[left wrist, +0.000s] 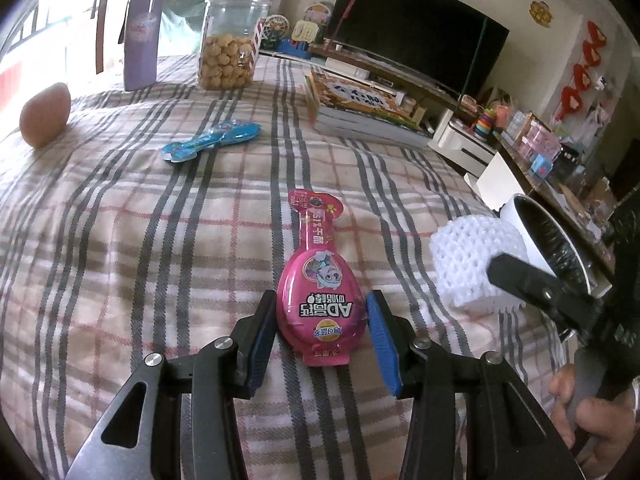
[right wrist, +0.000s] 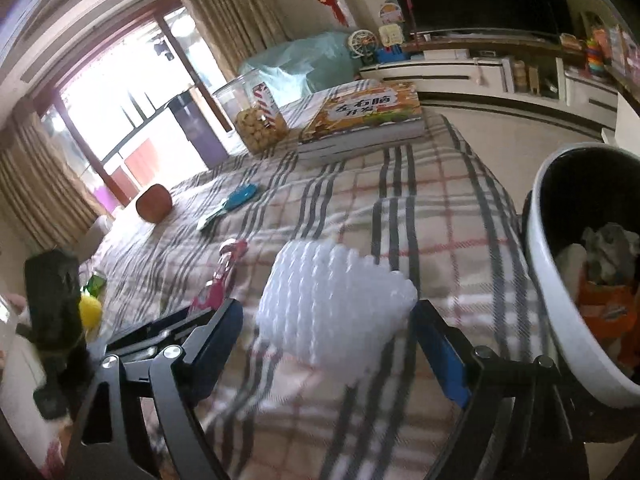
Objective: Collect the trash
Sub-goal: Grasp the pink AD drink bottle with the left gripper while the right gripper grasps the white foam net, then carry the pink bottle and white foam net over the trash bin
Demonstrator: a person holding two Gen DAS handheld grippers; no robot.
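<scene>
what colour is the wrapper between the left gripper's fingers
Bright pink wrapper, with a cartoon character on it; clearest in the left wrist view.

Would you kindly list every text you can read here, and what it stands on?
"AD", upside down, with blurred characters beside it: pink snack wrapper.
"51%", upside down: the same wrapper's neck.
"左右脑": book cover.
Purple bottle label, blue wrapper: too small to read.

Pink snack wrapper (left wrist: 316, 280) flat on checked cloth, white foam net (left wrist: 472, 260) beside.
</scene>
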